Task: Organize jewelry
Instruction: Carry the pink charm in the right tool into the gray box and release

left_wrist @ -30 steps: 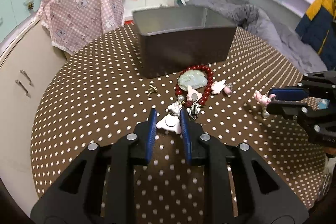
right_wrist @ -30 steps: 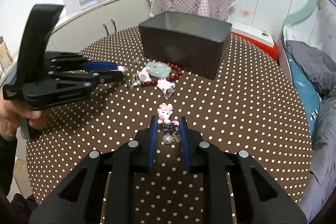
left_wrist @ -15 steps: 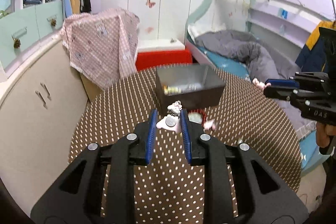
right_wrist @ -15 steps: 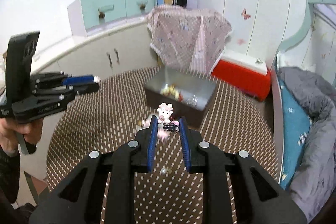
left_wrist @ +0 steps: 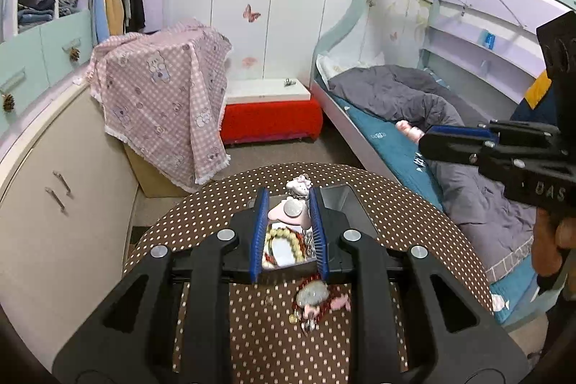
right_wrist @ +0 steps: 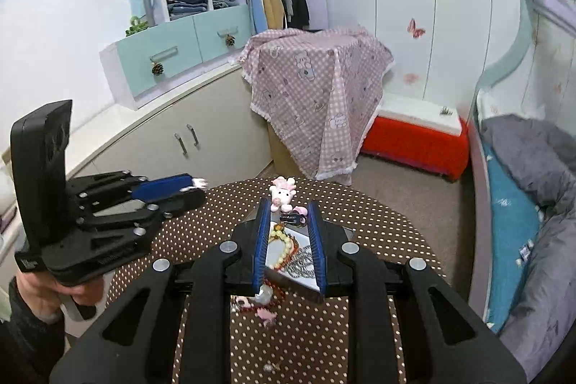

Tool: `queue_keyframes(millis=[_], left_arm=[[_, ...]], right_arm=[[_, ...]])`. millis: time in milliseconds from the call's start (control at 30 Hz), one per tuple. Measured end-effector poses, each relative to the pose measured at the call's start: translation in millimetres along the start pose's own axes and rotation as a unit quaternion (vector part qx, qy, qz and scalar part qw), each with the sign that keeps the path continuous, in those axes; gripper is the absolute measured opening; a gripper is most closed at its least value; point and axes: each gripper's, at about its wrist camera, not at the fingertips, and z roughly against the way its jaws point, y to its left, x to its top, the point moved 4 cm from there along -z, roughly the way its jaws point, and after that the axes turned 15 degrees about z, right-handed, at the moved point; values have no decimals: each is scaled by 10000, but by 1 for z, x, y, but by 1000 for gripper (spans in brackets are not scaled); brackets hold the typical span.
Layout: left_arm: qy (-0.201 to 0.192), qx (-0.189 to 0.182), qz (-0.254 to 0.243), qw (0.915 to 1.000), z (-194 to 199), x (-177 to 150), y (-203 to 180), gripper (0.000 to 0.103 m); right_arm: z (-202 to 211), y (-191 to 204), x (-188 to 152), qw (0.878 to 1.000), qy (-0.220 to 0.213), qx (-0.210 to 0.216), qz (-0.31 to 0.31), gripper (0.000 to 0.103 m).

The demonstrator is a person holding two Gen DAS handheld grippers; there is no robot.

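My left gripper (left_wrist: 288, 207) is shut on a pink-and-white charm keychain (left_wrist: 292, 211) and holds it high above the grey metal box (left_wrist: 345, 204). The box holds a pale bead bracelet (left_wrist: 284, 240). My right gripper (right_wrist: 288, 215) is shut on a pink kitty charm clip (right_wrist: 284, 197), also held above the box (right_wrist: 306, 276), where a bead bracelet (right_wrist: 282, 247) and a chain (right_wrist: 302, 258) lie. A red bead bracelet with a jade pendant (left_wrist: 313, 294) and small charms (right_wrist: 264, 314) lie on the dotted table in front of the box.
The round table has a brown polka-dot cloth (left_wrist: 216, 204). Behind it stand a pink checked cloth over a box (left_wrist: 162, 103), a red chest (left_wrist: 270, 121), a cream cabinet (left_wrist: 54, 186) and a bed with grey bedding (left_wrist: 414, 103).
Both grippers rose from the table with their charms and now hover over the open box, looking down into it. The remaining jewelry stayed on the table.
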Motion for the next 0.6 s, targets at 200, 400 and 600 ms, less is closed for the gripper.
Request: queue_keyframes(millis=[200, 400, 600], left_arm=[[171, 3, 52, 9998, -26, 8, -1, 23], [351, 32, 116, 9993, -51, 7, 3, 29], [60, 440, 329, 9985, -46, 7, 23, 95]], right_arm=[[-33, -11, -1, 9993, 229, 162, -266, 19], [-62, -19, -10, 9966, 466, 326, -596, 20], [-59, -41, -19, 9922, 309, -20, -1211, 89]])
